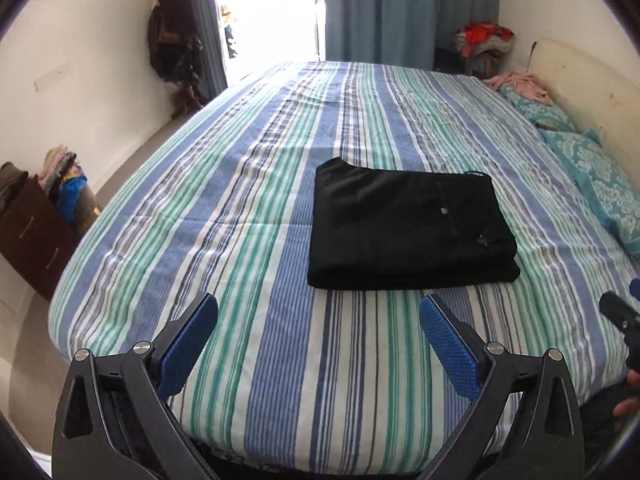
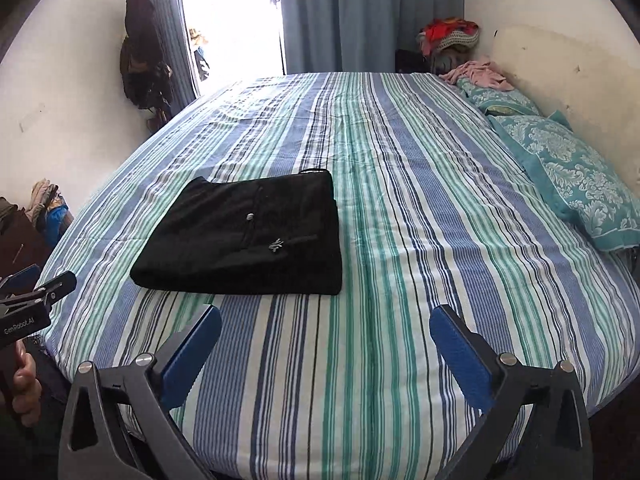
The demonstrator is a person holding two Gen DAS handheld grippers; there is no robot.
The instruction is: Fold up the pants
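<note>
Left tongs (image 1: 319, 307): released, blue pads spread wide, nothing between them; held over the near edge of the bed (image 1: 248, 184), apart from the pants.
Right tongs (image 2: 325, 317): released likewise, pads wide, nothing held; over the same near edge, to the right of the left tongs, whose tip shows at the left border of the right view.
Pants (image 1: 408, 226): black, folded into a flat, roughly square stack, small metal button and pale emblem on top; lying on the bed just beyond both tongs, touching neither.
Bed: striped sheet in blue, green and white.
Pillows (image 2: 568, 168): teal, patterned, along the right side by the wall.
Curtain (image 2: 360, 16): blue, far end, beside a bright doorway.
Clothes (image 2: 450, 34): heaped in the far right corner.
</note>
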